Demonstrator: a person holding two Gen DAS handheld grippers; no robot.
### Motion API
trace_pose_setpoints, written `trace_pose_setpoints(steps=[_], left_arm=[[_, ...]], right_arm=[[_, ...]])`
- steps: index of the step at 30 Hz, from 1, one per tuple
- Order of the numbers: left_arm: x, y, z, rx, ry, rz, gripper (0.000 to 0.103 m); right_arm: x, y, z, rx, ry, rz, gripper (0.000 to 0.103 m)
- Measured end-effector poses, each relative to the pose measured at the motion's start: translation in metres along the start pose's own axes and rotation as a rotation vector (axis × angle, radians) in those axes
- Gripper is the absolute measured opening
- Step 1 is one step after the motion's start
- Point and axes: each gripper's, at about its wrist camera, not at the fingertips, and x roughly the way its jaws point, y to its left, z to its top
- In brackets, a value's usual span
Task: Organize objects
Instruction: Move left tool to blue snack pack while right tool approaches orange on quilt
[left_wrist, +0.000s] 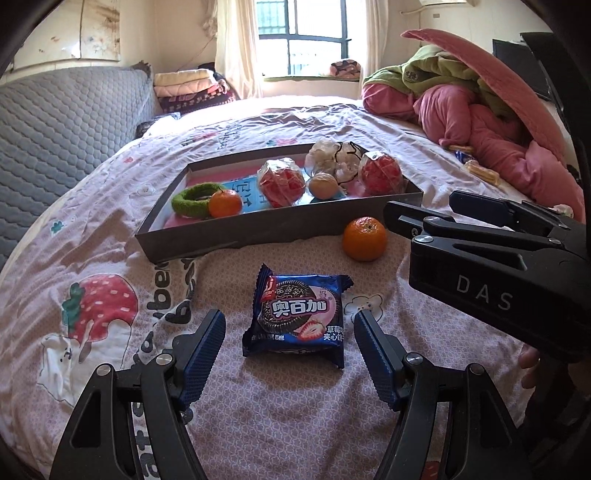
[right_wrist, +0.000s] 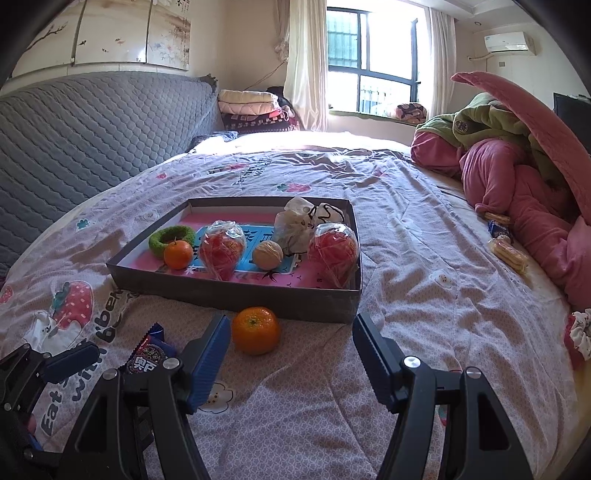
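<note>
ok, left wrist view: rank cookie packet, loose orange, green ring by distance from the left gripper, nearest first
1. cookie packet: on the bedsheet between the open fingers of the left gripper.
2. loose orange: farther up, right, just outside the box.
3. green ring: inside the box, left end.

The left wrist view looked forward and downward along its own hand-held gripper (left_wrist: 290, 325), low and close over the bed (left_wrist: 110, 206), facing the window (left_wrist: 303, 37) on the far wall, with the shallow box (left_wrist: 258, 230) just beyond its fingertips. The right wrist view sat beside it, equally low over the bed, tilted downward along its own hand-held gripper (right_wrist: 291, 332) and facing the same window, with the box straight ahead and near. Both views shared the box, the orange (left_wrist: 364, 239) in front of it, the cookie packet (left_wrist: 297, 319), the grey headboard (left_wrist: 70, 122) left of the box and the pink bedding (left_wrist: 480, 122) right of it. Each view also caught the other gripper at its edge.
</note>
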Motion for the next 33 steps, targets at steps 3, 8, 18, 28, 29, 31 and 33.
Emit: trace_pose_setpoints(steps=[3, 8, 18, 28, 29, 31, 33], left_arm=[[0.008, 0.001, 0.000, 0.000, 0.019, 0.003, 0.074], [0.020, 0.006, 0.001, -0.024, 0.045, -0.006, 0.074], [0.039, 0.009, 0.005, -0.040, 0.077, -0.001, 0.074], [0.053, 0.020, 0.007, -0.065, 0.105, -0.010, 0.072], [0.054, 0.021, 0.008, -0.062, 0.105, -0.010, 0.069], [0.054, 0.021, 0.008, -0.058, 0.103, -0.006, 0.064], [0.055, 0.021, 0.009, -0.054, 0.105, -0.005, 0.060]], right_arm=[[0.003, 0.003, 0.000, -0.016, 0.008, 0.001, 0.068], [0.014, 0.009, -0.001, -0.037, 0.040, -0.003, 0.068], [0.047, 0.012, 0.000, -0.033, 0.133, -0.009, 0.068], [0.064, 0.018, 0.004, -0.039, 0.167, 0.027, 0.058], [0.065, 0.020, 0.004, -0.048, 0.173, 0.029, 0.057], [0.068, 0.024, 0.003, -0.059, 0.180, 0.036, 0.049], [0.070, 0.028, 0.003, -0.075, 0.184, 0.035, 0.041]])
